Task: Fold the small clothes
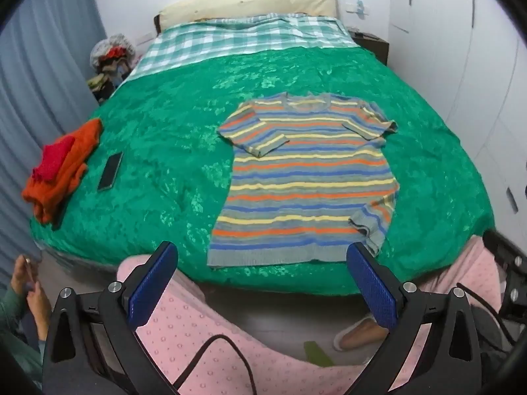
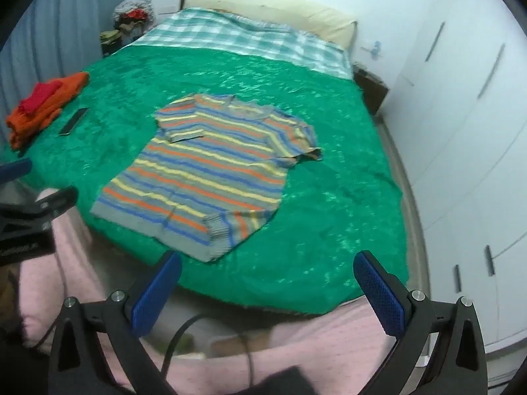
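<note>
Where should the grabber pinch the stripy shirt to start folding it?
Probably at the grey bottom hem of the striped shirt. It lies flat on the green bedspread with that edge nearest, so the open left gripper and open right gripper could each come from the foot of the bed and pinch a hem corner.

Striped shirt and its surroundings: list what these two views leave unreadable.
- Striped shirt: underside hidden against the green bedspread; right wrist view blurred.
- Orange clothes pile: number of pieces unclear, stacked.
- Phone: screen dark, too small.
- Heap beside the bed: contents too small to tell.
</note>
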